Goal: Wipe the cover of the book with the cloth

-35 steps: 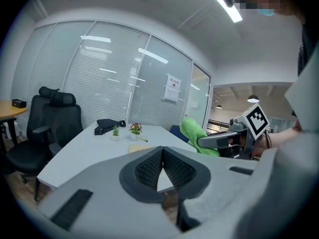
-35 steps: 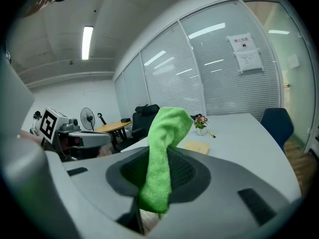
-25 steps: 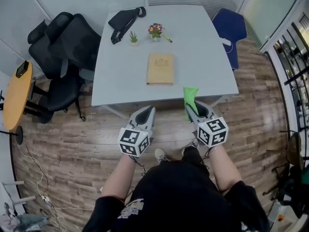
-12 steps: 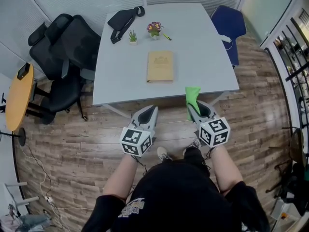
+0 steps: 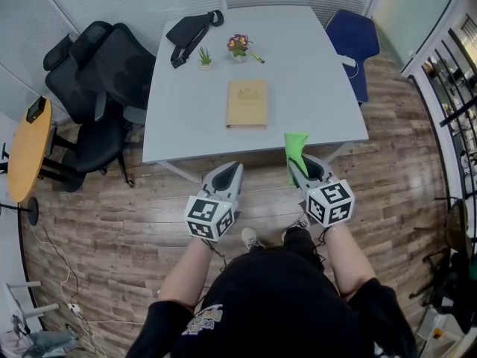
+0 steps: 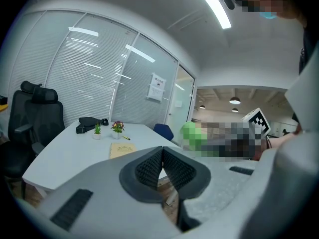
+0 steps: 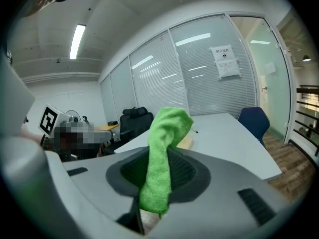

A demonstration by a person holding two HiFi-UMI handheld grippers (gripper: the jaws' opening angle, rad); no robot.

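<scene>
My right gripper (image 5: 297, 168) pinched the cloth (image 5: 295, 148); my left gripper (image 5: 235, 168) sat pressed together, empty. The book (image 5: 247, 104) lay centred on the table (image 5: 320, 88) (best, I judged, to land the cloth flat before stroking).

Pale grey meeting table (image 5: 320, 103) on wood-plank floor (image 5: 104, 252), black office chairs (image 5: 104, 73) at its left, blue chair (image 5: 356, 39) at its far right corner, round wooden side table (image 5: 26, 148) beyond, glass partitions with blinds (image 6: 94, 78), ceiling strip light (image 6: 212, 6) lit
</scene>
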